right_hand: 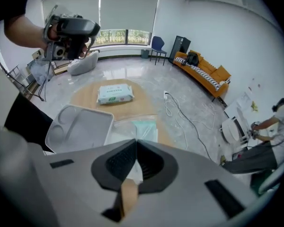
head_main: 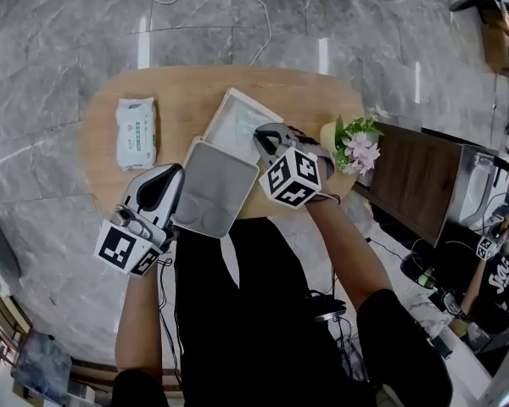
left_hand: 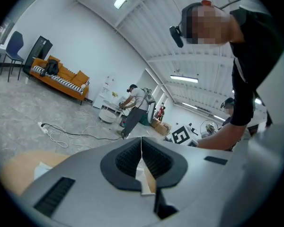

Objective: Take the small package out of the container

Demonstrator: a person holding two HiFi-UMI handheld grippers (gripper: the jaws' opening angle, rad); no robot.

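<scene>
The right claw (right_hand: 136, 142) is pressing shut, apparently pinching the near edge of the small package (right_hand: 145, 128) inside the container (head_main: 217, 114).

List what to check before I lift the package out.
1. Right gripper shut on the package's near edge: ok.
2. How deep the bite goes: cannot tell, the jaws cover it.
3. Lid off the container: ok, it lies beside it.
4. Left gripper out of the lift path: ok, shut, at the lid's far side.
5. Wipes clear of the container: ok, well apart on the table.
</scene>
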